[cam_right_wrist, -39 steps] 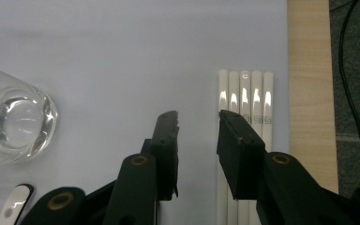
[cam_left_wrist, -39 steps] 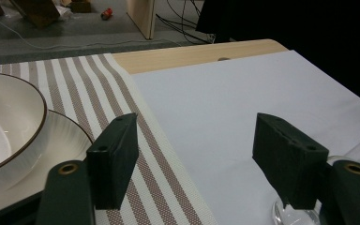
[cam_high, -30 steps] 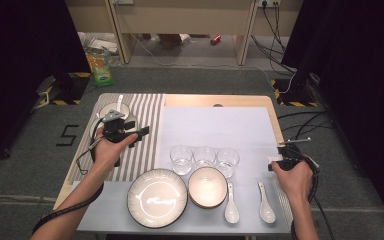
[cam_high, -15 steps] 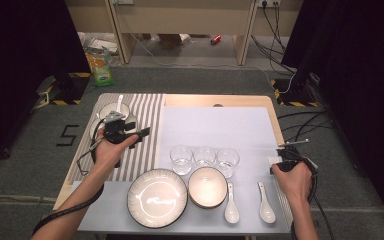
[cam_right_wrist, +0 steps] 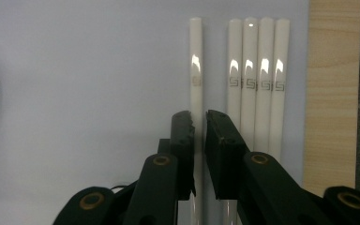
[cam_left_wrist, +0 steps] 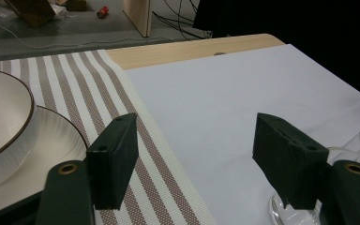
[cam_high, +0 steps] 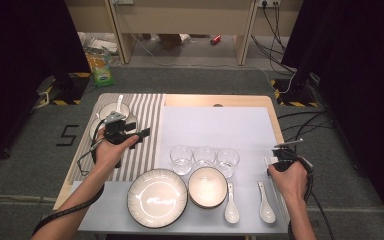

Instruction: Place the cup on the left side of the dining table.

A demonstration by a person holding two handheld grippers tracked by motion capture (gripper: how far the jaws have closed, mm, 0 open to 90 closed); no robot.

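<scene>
Chopsticks (cam_right_wrist: 258,75) lay in a tight row of four on the pale grey mat (cam_high: 215,125) near the tabletop's right edge, and a fifth chopstick (cam_right_wrist: 196,70) lay just apart from them. The right gripper (cam_right_wrist: 198,140) had been closing; its fingers (cam_right_wrist: 220,150) stood nearly together around that single chopstick's near end, though whether the pads pressed on it could not be told. The left gripper (cam_high: 122,132) hovered over the striped placemat (cam_high: 142,120) by the left edge, its fingers (cam_left_wrist: 115,159) spread wide with nothing between them, beside a white bowl (cam_left_wrist: 0,117) on a plate (cam_left_wrist: 51,154). Bare wood (cam_high: 215,100) showed along the tabletop's far edge. Three glasses (cam_high: 204,157), a ribbed plate (cam_high: 157,197), a bowl (cam_high: 207,186) and two spoons (cam_high: 247,202) stood toward the near edge. Grey carpet (cam_high: 195,82) surrounded the tabletop, with cables (cam_high: 275,25) on the floor and dark curtains (cam_high: 25,45) at both sides.
</scene>
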